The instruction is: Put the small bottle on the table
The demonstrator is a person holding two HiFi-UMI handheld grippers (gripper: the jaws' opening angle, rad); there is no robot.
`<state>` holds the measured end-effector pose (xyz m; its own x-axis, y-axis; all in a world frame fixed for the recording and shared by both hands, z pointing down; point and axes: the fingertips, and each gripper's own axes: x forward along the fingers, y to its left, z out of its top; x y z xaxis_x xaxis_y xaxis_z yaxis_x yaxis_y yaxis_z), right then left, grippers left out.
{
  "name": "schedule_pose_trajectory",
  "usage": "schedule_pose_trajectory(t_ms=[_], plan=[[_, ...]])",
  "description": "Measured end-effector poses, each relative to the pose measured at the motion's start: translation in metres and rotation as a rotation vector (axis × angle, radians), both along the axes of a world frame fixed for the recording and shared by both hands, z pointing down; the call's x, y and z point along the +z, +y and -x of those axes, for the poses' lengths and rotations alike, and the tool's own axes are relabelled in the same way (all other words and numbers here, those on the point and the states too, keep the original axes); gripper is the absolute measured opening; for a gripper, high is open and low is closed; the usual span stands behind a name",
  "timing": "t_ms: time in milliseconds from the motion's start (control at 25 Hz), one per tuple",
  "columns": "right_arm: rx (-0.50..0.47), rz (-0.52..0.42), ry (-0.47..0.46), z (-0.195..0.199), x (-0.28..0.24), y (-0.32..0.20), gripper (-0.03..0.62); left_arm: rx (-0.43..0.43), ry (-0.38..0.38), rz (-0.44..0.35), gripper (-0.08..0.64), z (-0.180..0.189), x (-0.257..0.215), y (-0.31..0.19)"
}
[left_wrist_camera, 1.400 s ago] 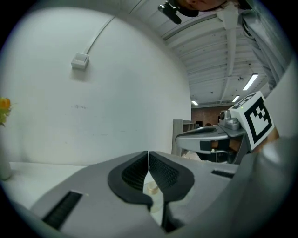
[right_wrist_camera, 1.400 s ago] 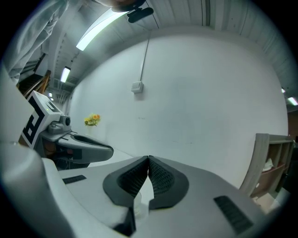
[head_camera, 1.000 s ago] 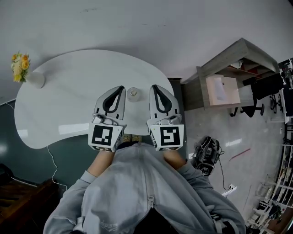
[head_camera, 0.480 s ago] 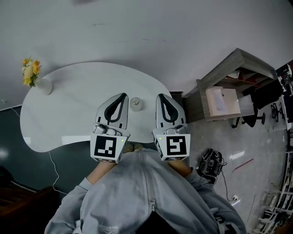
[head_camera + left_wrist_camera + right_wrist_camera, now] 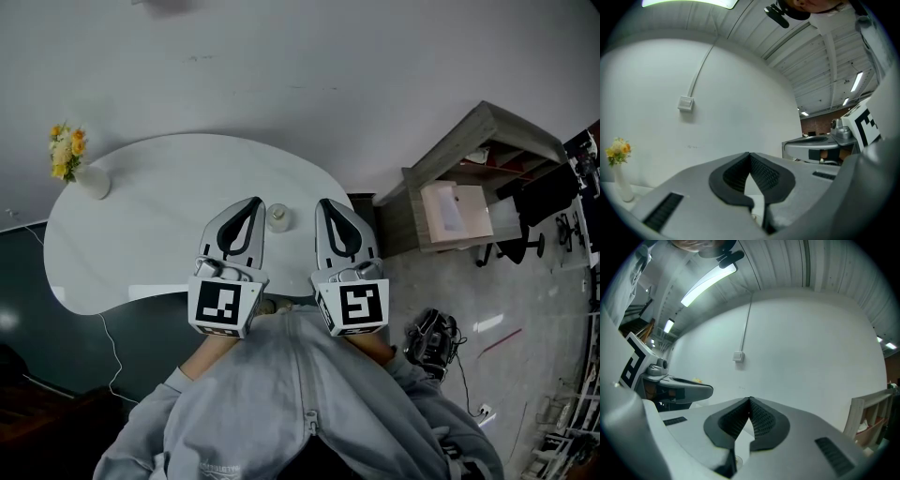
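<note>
A white wall (image 5: 375, 56) is seen behind. A wooden desk (image 5: 469, 131) and a black chair (image 5: 548, 178) are set on the grey floor (image 5: 487, 277).

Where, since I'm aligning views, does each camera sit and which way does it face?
Head view: on the person's head, facing steeply down at the white curved table, small pale bottle, left gripper, right gripper, grey sweatshirt.
Left gripper view: on that gripper, along its shut jaws toward the white wall; right gripper shows.
Right gripper view: likewise; left gripper shows.
Shared: white wall switch.
</note>
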<state>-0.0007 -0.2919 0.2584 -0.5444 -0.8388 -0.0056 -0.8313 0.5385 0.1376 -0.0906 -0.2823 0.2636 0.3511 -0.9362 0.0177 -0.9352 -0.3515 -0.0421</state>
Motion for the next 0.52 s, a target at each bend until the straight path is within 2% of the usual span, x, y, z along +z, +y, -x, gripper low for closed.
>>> schedule_pose_trajectory(t_ms=[520], plan=[[-0.046, -0.003, -0.001, -0.006, 0.003, 0.004, 0.026, -0.021, -0.007, 0.003, 0.008, -0.013, 0.005, 0.004]])
